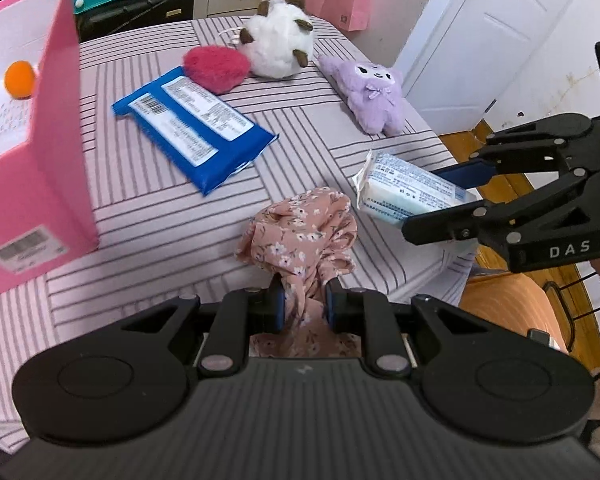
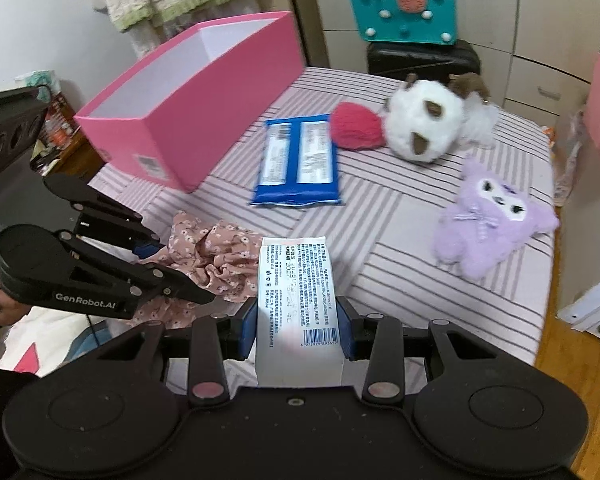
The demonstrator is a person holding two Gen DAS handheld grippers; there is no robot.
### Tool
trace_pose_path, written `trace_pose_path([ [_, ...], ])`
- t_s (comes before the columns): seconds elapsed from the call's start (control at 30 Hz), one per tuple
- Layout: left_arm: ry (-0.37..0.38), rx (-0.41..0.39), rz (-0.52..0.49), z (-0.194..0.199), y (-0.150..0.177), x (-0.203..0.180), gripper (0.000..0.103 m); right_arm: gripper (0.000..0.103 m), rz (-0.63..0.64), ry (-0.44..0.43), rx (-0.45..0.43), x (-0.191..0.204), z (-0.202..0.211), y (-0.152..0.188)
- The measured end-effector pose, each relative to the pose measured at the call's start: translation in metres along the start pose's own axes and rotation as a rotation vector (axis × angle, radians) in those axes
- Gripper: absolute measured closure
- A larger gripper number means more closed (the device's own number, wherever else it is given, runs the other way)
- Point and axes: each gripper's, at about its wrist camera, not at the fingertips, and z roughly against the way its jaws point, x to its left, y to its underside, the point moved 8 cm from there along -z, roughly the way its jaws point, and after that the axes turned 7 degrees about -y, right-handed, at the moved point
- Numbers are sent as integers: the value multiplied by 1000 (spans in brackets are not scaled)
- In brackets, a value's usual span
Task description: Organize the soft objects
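My left gripper (image 1: 303, 304) is shut on a pink floral cloth (image 1: 300, 232) bunched above the striped bed; it also shows in the right wrist view (image 2: 216, 264). My right gripper (image 2: 298, 326) is shut on a white tissue pack (image 2: 296, 300), also seen in the left wrist view (image 1: 408, 192). A blue wipes pack (image 1: 196, 136), a red heart cushion (image 1: 216, 68), a white plush (image 1: 280, 44) and a purple plush (image 1: 376, 92) lie on the bed. The open pink box (image 2: 188, 112) stands at the left.
An orange ball (image 1: 19, 79) sits inside the pink box (image 1: 32, 160). A teal bag (image 2: 404, 8) rests on a black suitcase (image 2: 424, 58) behind the bed. A white door (image 1: 480, 40) and wooden floor (image 1: 496, 192) lie right of the bed edge.
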Motion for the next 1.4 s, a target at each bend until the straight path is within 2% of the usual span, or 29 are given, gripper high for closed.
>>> trace_pose_path([
  [0.43, -2, 1, 34, 66, 24, 40, 86, 58, 9, -148, 55, 60, -9, -8],
  [0.67, -50, -52, 49, 100, 29, 62, 86, 58, 60, -187, 50, 86, -9, -23],
  [0.8, -56, -132, 71, 117, 24, 75, 86, 58, 118, -187, 7, 101, -7, -39],
  [1.0, -46, -225, 120, 134, 13, 100, 86, 58, 230, -129, -92, 119, -5, -72],
  [1.23, -119, -322, 145, 156, -18, 138, 86, 58, 286, -129, -155, 127, -16, -117],
  [1.4, -169, -349, 148, 160, -43, 165, 85, 58, 311, -124, -195, 127, -27, -155],
])
